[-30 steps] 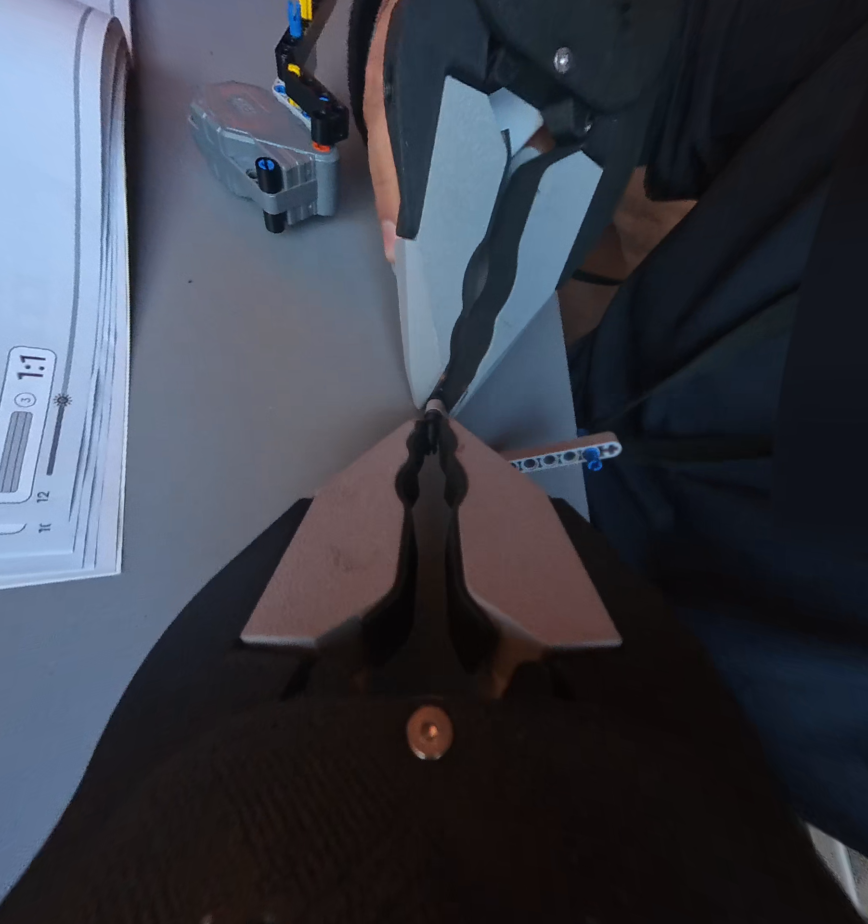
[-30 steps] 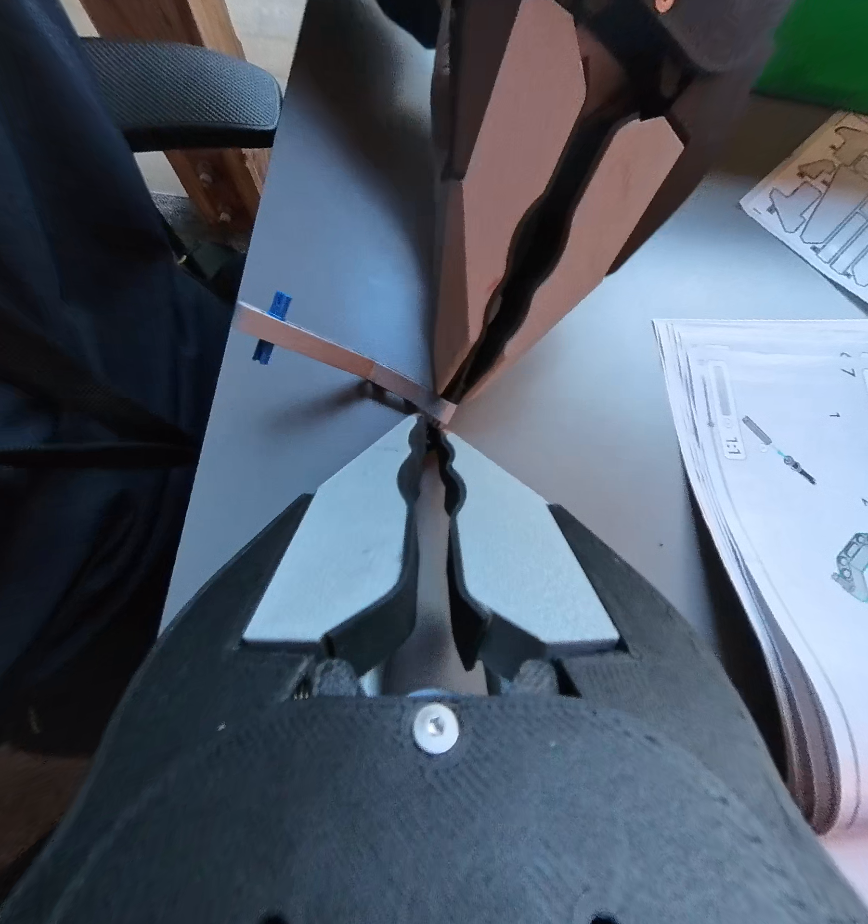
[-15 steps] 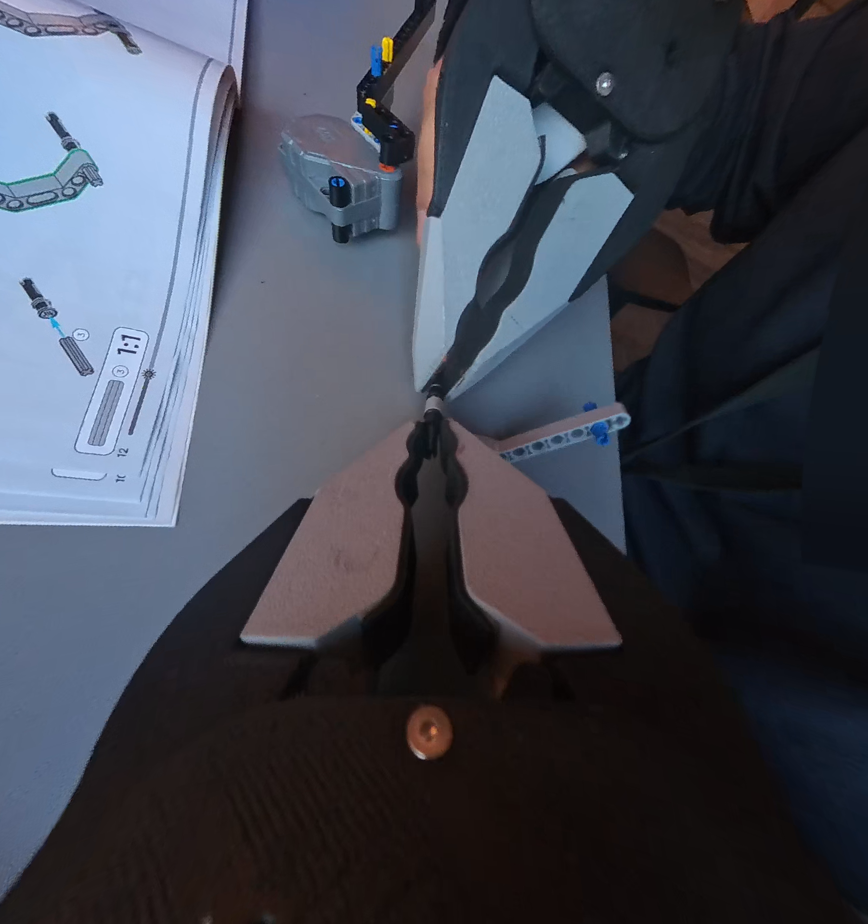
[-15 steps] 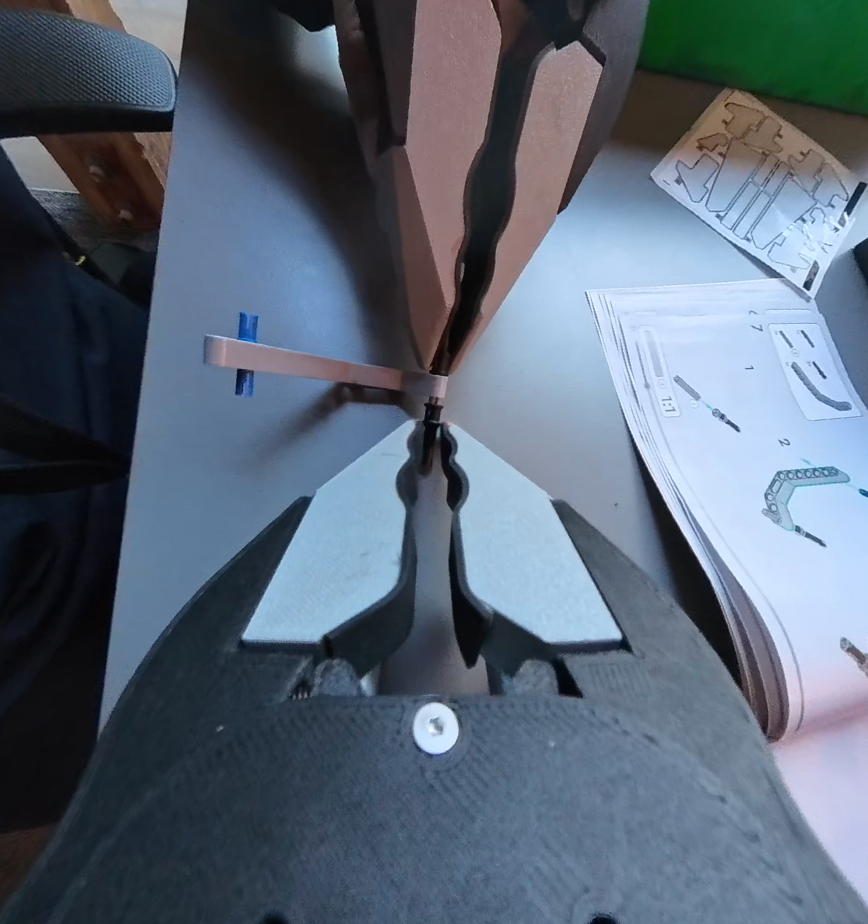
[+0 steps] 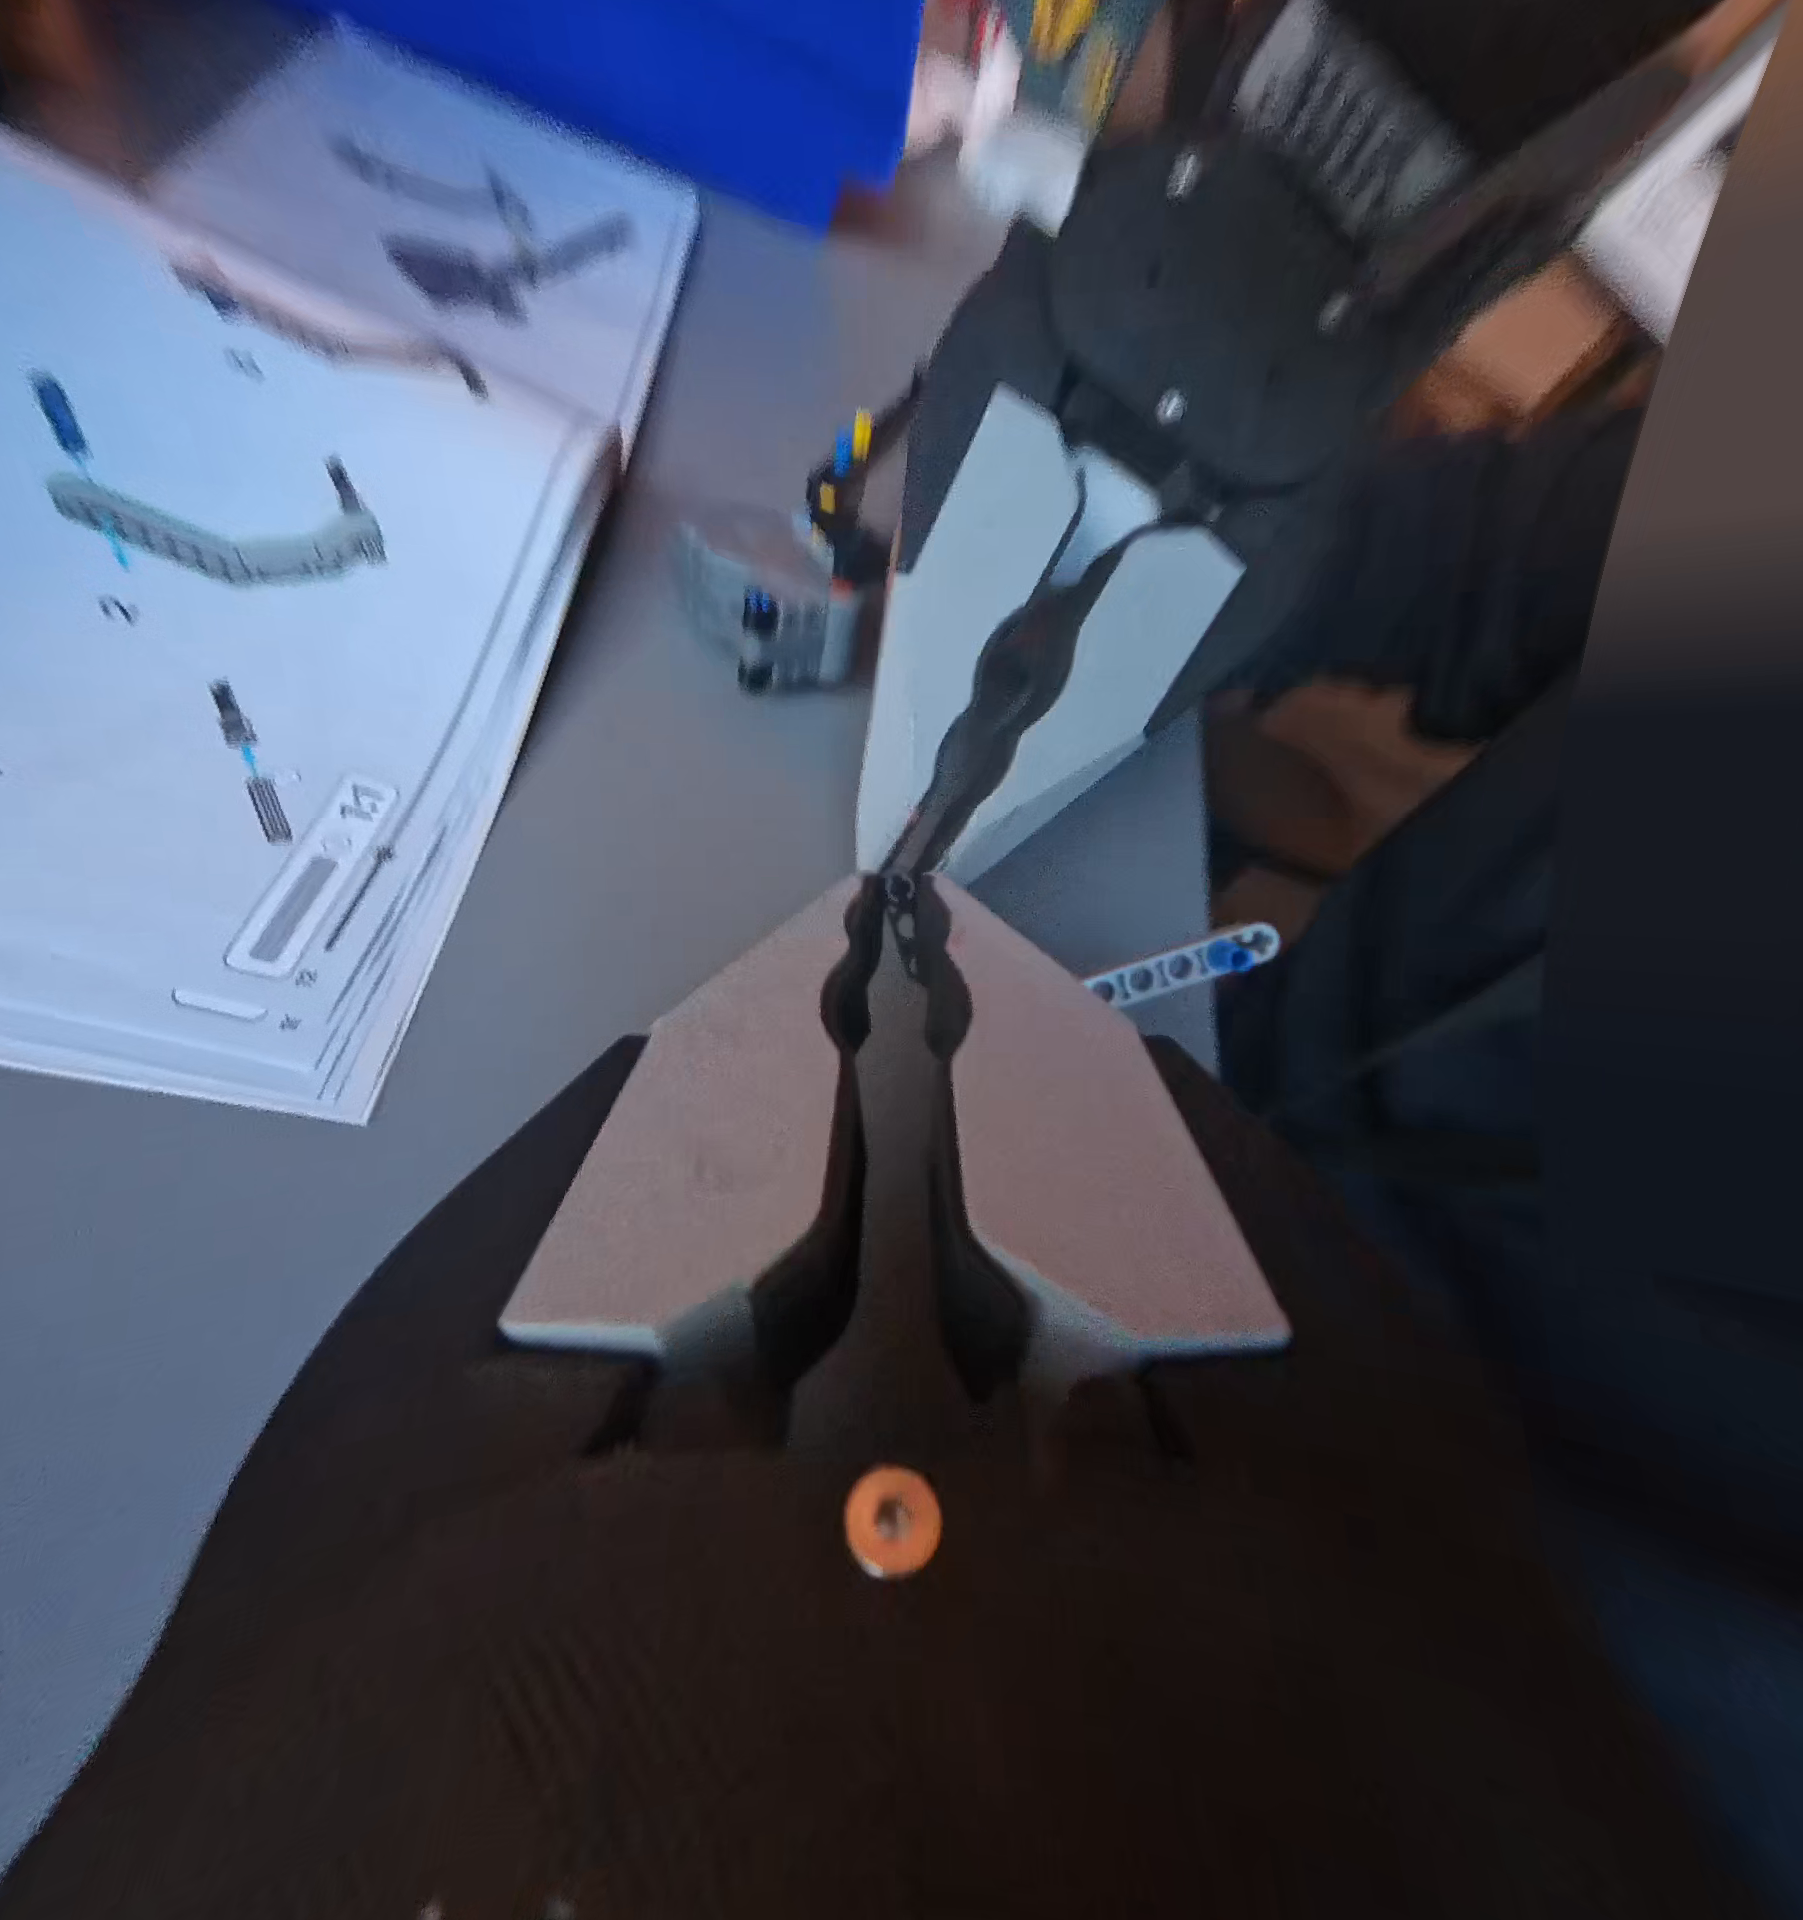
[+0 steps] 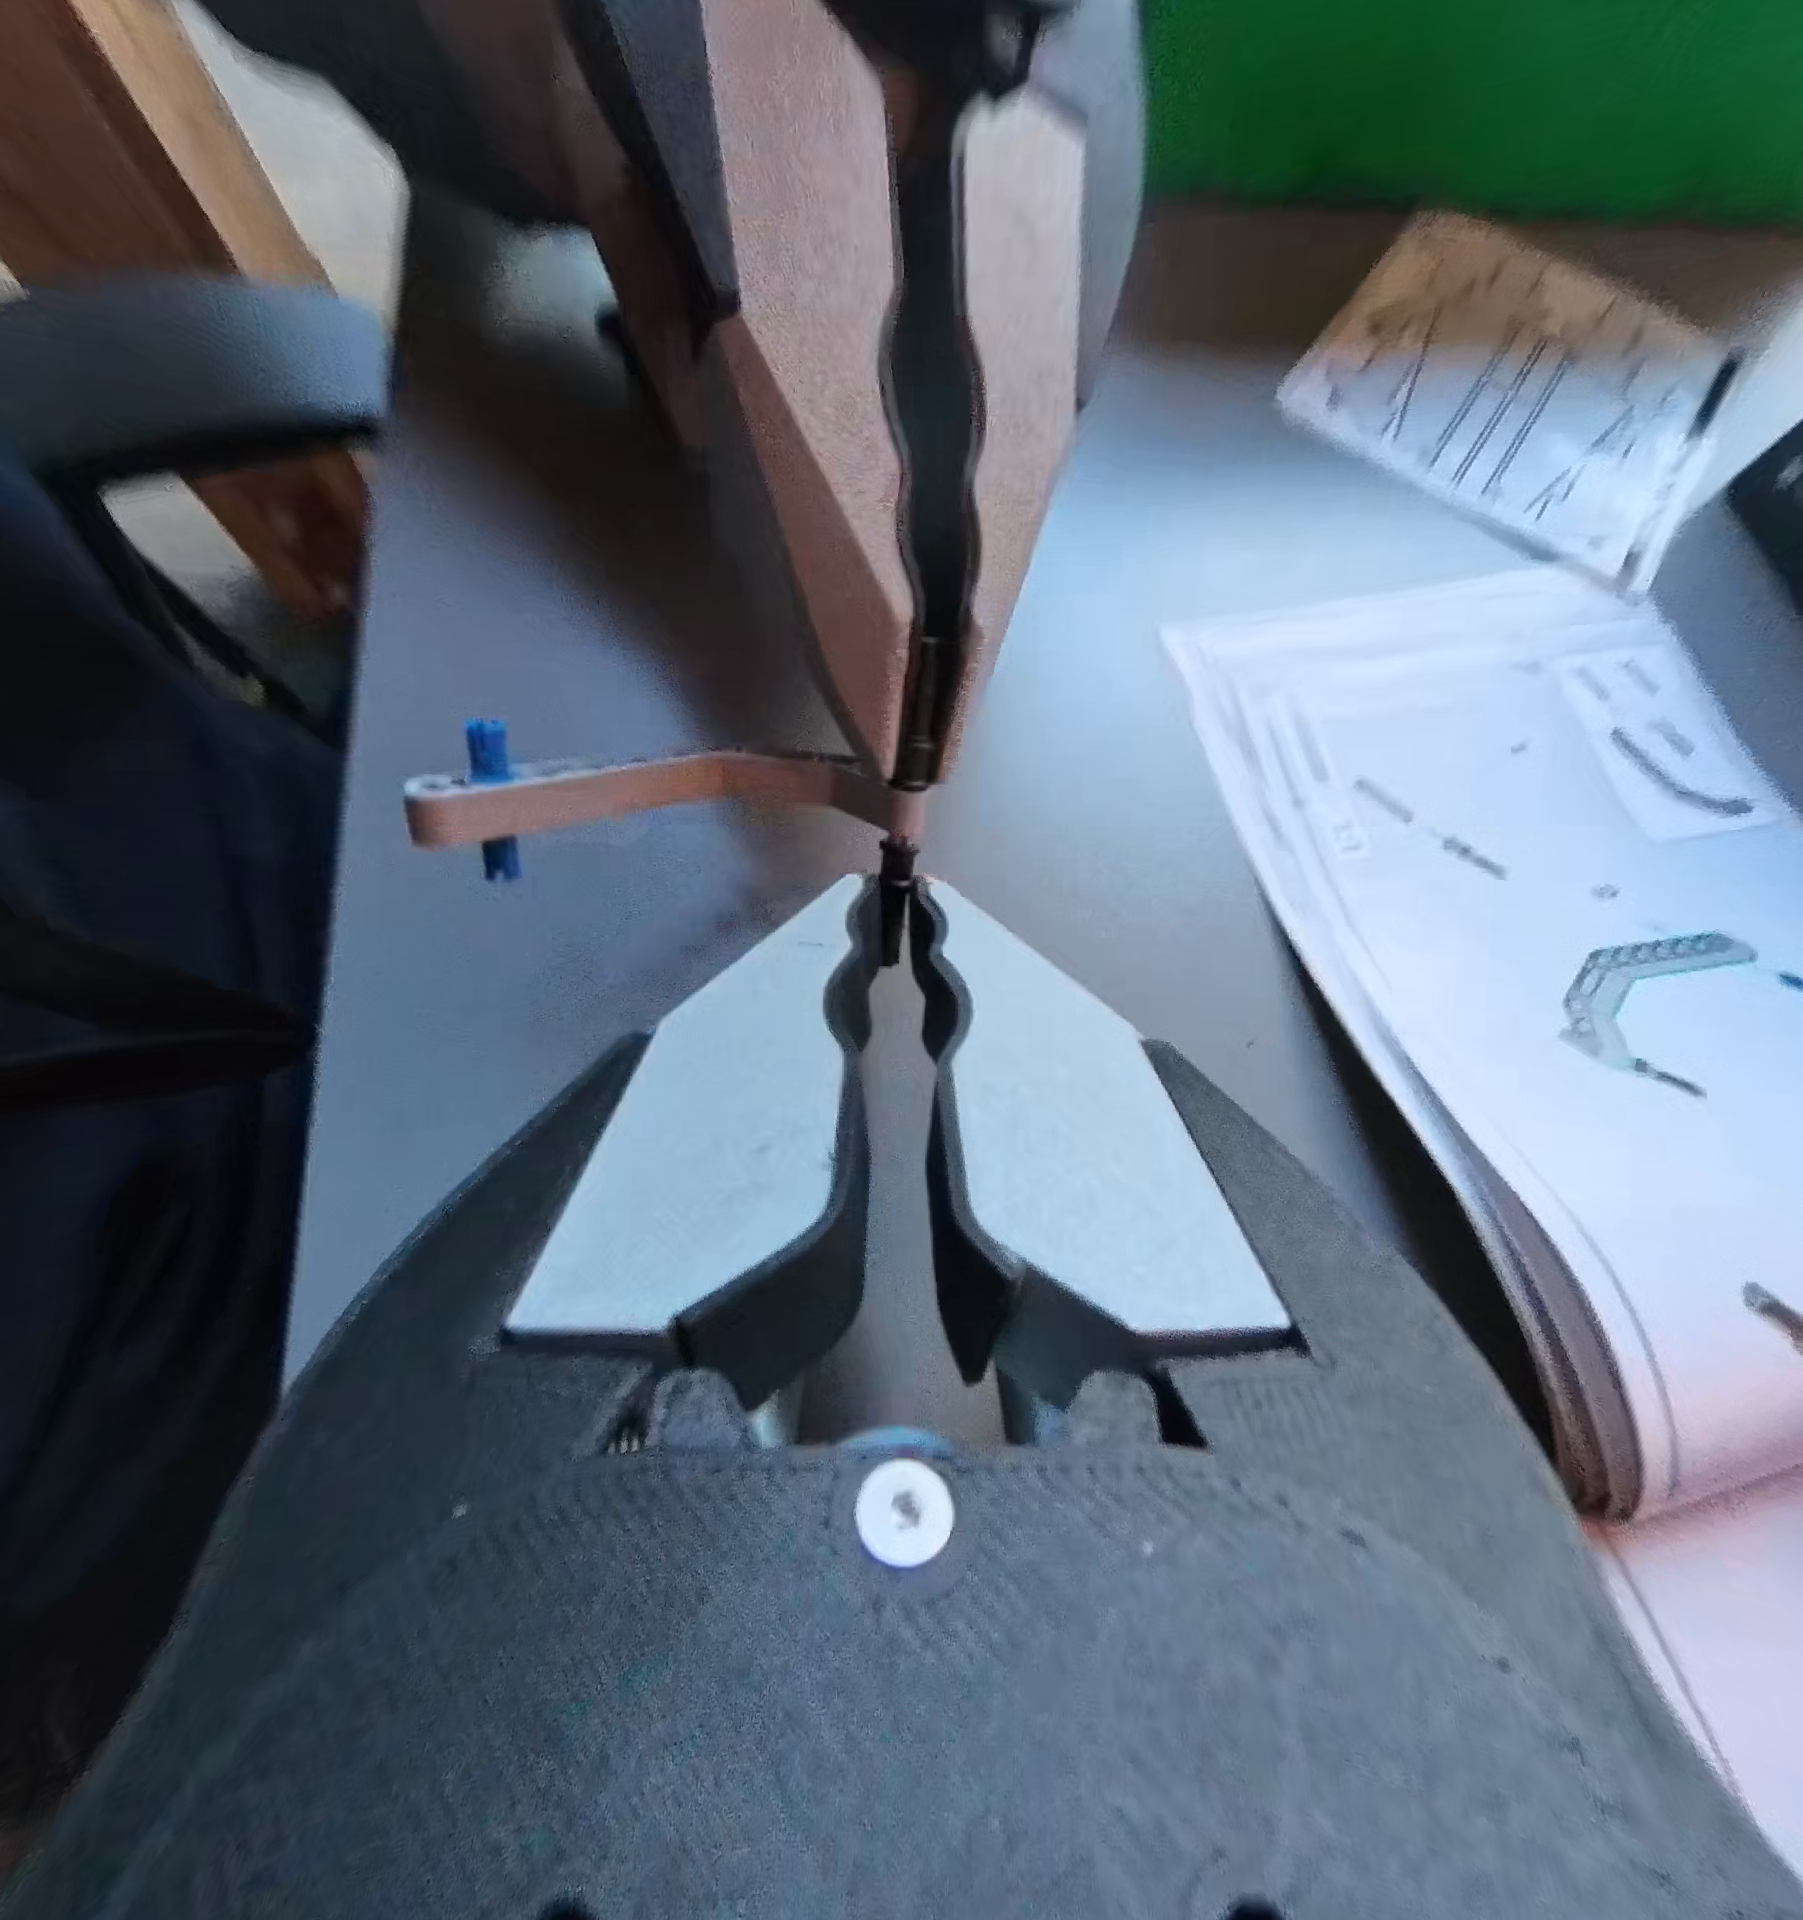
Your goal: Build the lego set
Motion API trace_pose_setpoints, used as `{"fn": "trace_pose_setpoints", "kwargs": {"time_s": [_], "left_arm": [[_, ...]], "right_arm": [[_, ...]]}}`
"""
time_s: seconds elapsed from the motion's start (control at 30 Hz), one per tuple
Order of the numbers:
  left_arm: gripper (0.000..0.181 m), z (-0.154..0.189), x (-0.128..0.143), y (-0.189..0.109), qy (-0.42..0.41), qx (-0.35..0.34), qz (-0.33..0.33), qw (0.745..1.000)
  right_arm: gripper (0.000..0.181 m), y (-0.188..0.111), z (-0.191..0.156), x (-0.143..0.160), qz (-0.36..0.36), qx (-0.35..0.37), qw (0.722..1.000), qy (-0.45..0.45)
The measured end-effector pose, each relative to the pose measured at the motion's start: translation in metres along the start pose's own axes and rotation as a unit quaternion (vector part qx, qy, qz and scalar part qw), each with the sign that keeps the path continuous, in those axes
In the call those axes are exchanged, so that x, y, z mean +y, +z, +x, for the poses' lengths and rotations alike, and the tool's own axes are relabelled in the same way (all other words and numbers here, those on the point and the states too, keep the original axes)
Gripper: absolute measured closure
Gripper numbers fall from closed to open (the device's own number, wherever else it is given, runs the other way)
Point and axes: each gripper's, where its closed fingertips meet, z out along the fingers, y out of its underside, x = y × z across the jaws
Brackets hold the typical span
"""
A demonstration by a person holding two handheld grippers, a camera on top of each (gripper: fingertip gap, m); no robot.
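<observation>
Your left gripper (image 5: 897,894), with the brown-faced fingers, has its jaws closed on one end of a light grey holed beam (image 6: 616,795); the beam runs sideways from the tips over the near edge of the grey table (image 6: 564,520), and a blue pin (image 6: 492,784) already sits through a hole near its free end. Your right gripper (image 6: 892,894), with the pale grey fingers, meets it tip to tip, jaws pressed together on a small black pin (image 6: 895,883) whose free end points at the held end of the beam. Whether that pin has entered a hole or only stands just beside it, the pictures do not settle. Farther back on the table rests a grey block-like sub-assembly (image 5: 772,603) bearing black, yellow and blue parts, judged to be finished work from prior steps. The open instruction booklet (image 5: 253,623) lies beside it, showing diagrams of a bent beam with pins; a second printed sheet (image 6: 1499,384) lies beyond. By this evidence the build is at an early stage: one pin seated, one being offered, and the beam not yet joined to the sub-assembly.
</observation>
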Motion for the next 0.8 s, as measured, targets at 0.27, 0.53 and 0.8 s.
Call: {"fn": "trace_pose_setpoints", "kwargs": {"time_s": [0.27, 0.53, 0.8], "left_arm": [[0.177, -0.003, -0.001, -0.003, -0.060, 0.031, 0.009, 0.998], [0.166, 0.001, 0.012, 0.001, -0.059, 0.047, -0.039, 0.996], [0.174, 0.010, 0.003, 0.008, -0.054, 0.081, -0.024, 0.995]], "right_arm": [[0.178, -0.011, 0.008, -0.010, 0.054, -0.004, 0.998, 0.034], [0.179, -0.010, 0.002, -0.009, 0.047, -0.016, 0.999, 0.020], [0.179, -0.016, 0.000, -0.012, 0.068, -0.060, 0.994, 0.069]]}}
